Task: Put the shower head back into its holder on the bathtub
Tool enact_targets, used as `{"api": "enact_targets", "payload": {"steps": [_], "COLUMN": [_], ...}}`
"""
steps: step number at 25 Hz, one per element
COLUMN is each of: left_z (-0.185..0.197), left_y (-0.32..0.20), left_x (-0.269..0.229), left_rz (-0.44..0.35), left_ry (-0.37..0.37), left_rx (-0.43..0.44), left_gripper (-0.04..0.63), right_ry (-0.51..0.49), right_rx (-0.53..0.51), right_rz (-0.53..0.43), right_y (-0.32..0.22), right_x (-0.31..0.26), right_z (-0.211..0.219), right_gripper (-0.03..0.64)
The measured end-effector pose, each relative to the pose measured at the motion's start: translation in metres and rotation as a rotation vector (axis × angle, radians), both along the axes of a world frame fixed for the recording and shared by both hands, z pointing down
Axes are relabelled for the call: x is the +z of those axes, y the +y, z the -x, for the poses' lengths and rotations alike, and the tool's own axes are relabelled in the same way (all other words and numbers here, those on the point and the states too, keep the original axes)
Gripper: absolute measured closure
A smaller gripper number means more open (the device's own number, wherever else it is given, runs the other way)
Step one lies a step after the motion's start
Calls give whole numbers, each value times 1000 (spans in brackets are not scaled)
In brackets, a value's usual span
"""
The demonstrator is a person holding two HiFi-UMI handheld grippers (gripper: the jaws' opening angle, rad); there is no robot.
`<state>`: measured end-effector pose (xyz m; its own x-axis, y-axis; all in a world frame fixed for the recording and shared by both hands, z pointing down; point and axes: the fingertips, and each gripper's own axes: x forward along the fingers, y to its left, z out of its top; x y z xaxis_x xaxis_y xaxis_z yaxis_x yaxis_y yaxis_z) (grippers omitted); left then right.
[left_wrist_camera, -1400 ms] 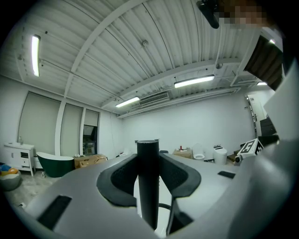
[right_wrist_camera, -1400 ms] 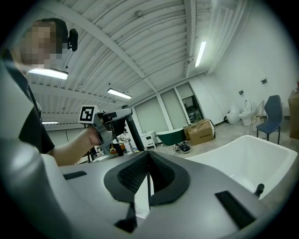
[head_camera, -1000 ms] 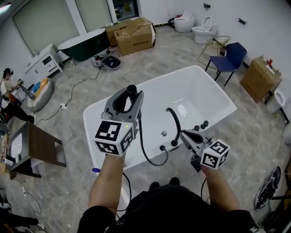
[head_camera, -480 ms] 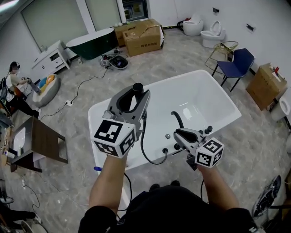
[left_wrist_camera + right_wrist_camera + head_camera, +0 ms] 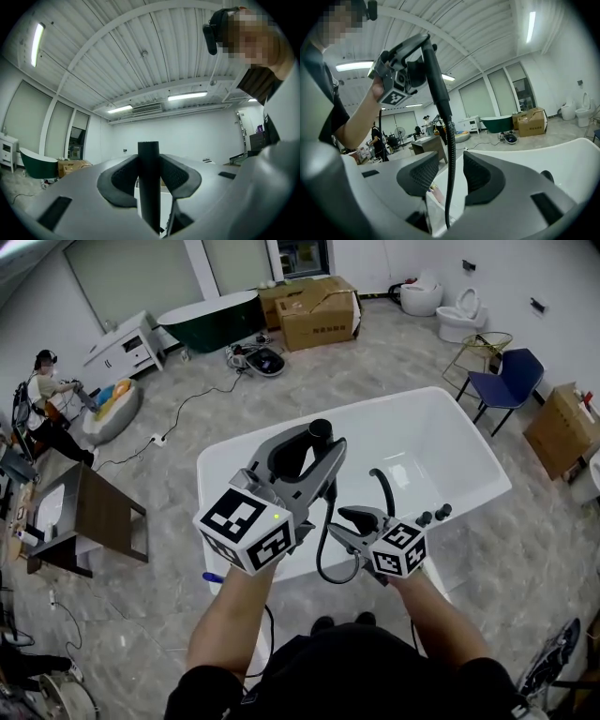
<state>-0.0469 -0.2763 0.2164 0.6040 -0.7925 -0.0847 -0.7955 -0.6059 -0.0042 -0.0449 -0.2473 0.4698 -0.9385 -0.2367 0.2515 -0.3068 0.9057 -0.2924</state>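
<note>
Right hand-held gripper has come across to the hose, jaws just opening round it; left hand-held gripper clamps the shower head, not yet put back.

Two bare forearms reach out from the near edge, the left forearm and the right forearm. The left gripper, held higher and pointing level, has its jaws clamped on the black handle of the shower head. The right gripper, lower and just to its right, tilts slightly down. Its jaws have just been opening and stand apart, with the shower hose loose between them.
</note>
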Motion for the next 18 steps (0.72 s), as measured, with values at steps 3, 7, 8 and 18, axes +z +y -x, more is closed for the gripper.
{"api": "enact_targets", "payload": {"steps": [3, 7, 8, 18], "left_z": [0, -1, 0, 9], "left_y": [2, 6, 6, 6], "left_x": [0, 1, 2, -17], "left_rz": [-1, -2, -4, -65], "left_ry": [3, 9, 7, 32], "left_rx": [-1, 2, -4, -69], "left_gripper": [443, 443, 443, 443], "right_ry": [29, 43, 49, 55], "right_rx": [-40, -26, -16, 37], "right_rz": [1, 5, 1, -97], "right_y": [3, -2, -5, -50], "right_x": [11, 15, 16, -20], "right_z": [15, 18, 16, -6], "right_gripper": [457, 540, 543, 545]}}
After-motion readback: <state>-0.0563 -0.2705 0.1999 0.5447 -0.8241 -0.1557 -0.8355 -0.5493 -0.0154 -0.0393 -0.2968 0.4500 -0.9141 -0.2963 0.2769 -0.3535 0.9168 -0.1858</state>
